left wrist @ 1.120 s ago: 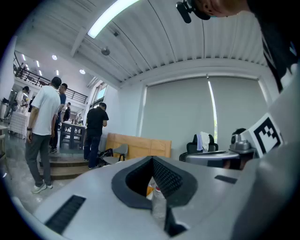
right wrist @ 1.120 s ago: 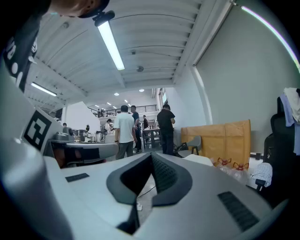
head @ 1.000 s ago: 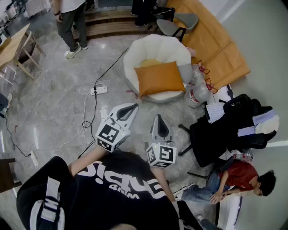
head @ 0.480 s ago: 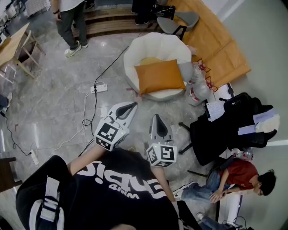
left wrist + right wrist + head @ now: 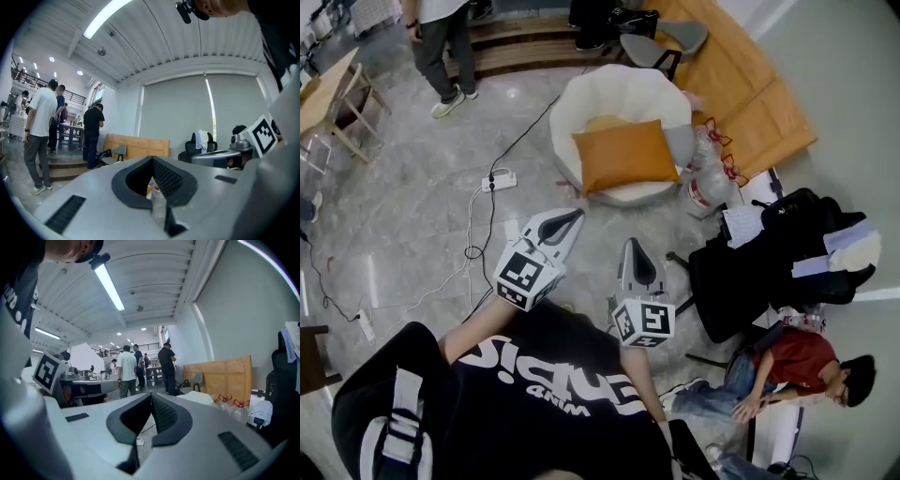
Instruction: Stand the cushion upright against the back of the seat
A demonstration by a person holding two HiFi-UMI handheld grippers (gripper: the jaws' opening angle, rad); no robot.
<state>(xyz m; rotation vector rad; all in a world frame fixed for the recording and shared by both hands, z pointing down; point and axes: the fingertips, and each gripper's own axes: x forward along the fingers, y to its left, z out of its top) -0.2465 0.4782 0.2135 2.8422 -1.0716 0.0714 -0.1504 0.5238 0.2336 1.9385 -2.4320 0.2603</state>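
1. Far left of the head view: wooden table (image 5: pixel 326 89), cut off at the edge. A standing person (image 5: pixel 441 42) is at top left on the grey floor (image 5: pixel 394 225).
2. White power strip (image 5: pixel 499 180) lies on the floor with cables running off it, left of the seat.
3. Left gripper (image 5: pixel 573 217) is held out low and aimed toward the seat. Its own view (image 5: pixel 152 159) shows the jaws clenched together with nothing between the pads. It is well apart from the cushion and touches nothing.
4. Seat (image 5: pixel 572 94) is a white round tub chair, upper centre. The orange cushion (image 5: pixel 624 156) lies on the seat pan with its broad face up and its front edge at the seat's front rim. It is not upright against the back. A yellow thing (image 5: pixel 605 123) sits behind it, partly covered; cannot tell what it is.
5. Right gripper (image 5: pixel 636 247) is just right of the left one and points the same way. Its own view (image 5: pixel 151 395) shows the jaws pressed together and empty. It is short of the seat and touches nothing.
6. Clear plastic bottles (image 5: pixel 710 187) with red handles stand just beside the seat's right side. Orange-brown boards (image 5: pixel 750 84) lie beyond them.
7. Right side: black office chair (image 5: pixel 741 272) piled with dark clothes. A seated person in a red shirt (image 5: pixel 797 370) is on the floor at lower right.
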